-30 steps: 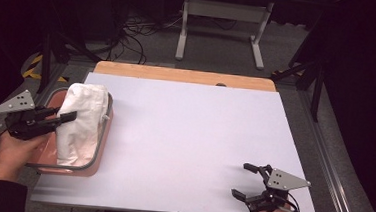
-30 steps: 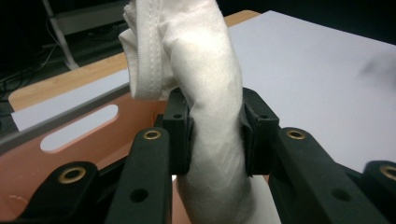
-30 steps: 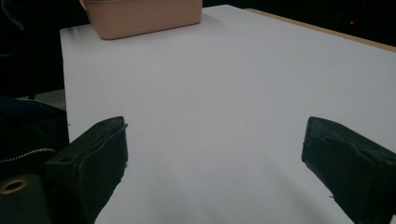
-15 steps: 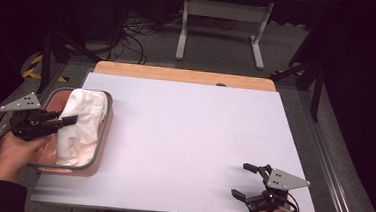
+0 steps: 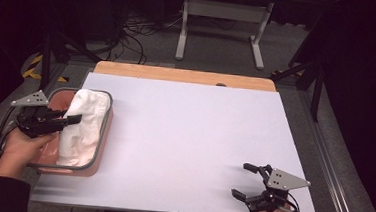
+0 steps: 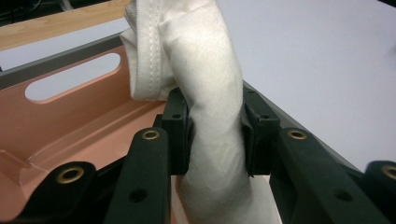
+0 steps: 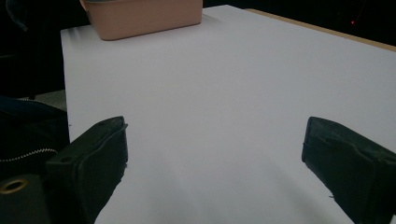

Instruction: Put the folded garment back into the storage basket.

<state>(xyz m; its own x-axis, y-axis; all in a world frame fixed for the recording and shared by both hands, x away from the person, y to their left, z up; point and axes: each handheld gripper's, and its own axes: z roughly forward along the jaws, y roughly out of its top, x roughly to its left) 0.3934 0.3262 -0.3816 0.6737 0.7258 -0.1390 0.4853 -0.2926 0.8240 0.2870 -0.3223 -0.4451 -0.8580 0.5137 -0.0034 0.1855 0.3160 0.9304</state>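
A white cloth [image 5: 85, 121] lies bunched in a pink basket [image 5: 52, 161] with a grey rim at the table's left edge. My left gripper [image 5: 73, 119] is shut on a fold of that cloth [image 6: 215, 93], its pads pinching the fabric from both sides above the basket's pink floor [image 6: 84, 116]. My right gripper [image 5: 245, 181] rests open near the table's front right corner, with only bare white tabletop between its jaws. The basket's pink wall [image 7: 144, 16] stands far off in the right gripper view.
The white table top [image 5: 194, 136] has a wooden strip [image 5: 178, 74] along its far edge. Beyond the table stand a metal frame [image 5: 222, 18] and cables on the dark floor.
My left gripper has drawn back toward the left with the cloth, pulling it farther into the basket. The right gripper has stayed put.
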